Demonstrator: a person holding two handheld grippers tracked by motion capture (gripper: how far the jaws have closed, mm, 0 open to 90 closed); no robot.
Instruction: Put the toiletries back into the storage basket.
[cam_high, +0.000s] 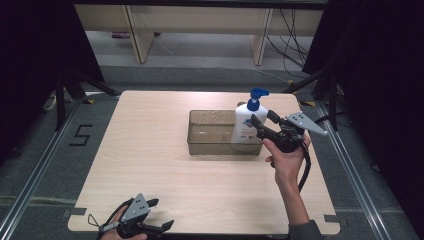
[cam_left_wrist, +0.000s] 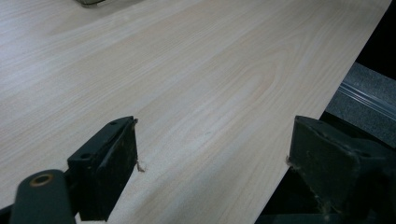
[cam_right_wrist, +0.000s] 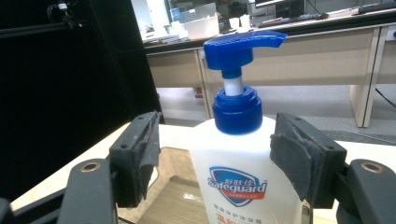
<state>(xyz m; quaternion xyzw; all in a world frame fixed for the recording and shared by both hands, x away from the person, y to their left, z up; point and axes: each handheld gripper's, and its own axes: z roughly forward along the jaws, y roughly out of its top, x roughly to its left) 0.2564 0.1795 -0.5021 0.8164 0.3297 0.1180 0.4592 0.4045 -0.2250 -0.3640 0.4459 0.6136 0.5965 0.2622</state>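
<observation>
right tool (cam_high: 261, 118) open around soap bottle (cam_high: 247, 123) in clear bin (cam_high: 210, 146).

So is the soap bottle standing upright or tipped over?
Upright: the soap bottle stands in the clear bin, blue pump on top, between the open right gripper jaws.

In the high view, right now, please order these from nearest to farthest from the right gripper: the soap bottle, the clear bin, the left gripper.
1. Soap bottle: directly at the right gripper, standing in the bin's right end.
2. Clear bin: extends to the left from the bottle, mid-table.
3. Left gripper: far off at the table's near left edge.
</observation>
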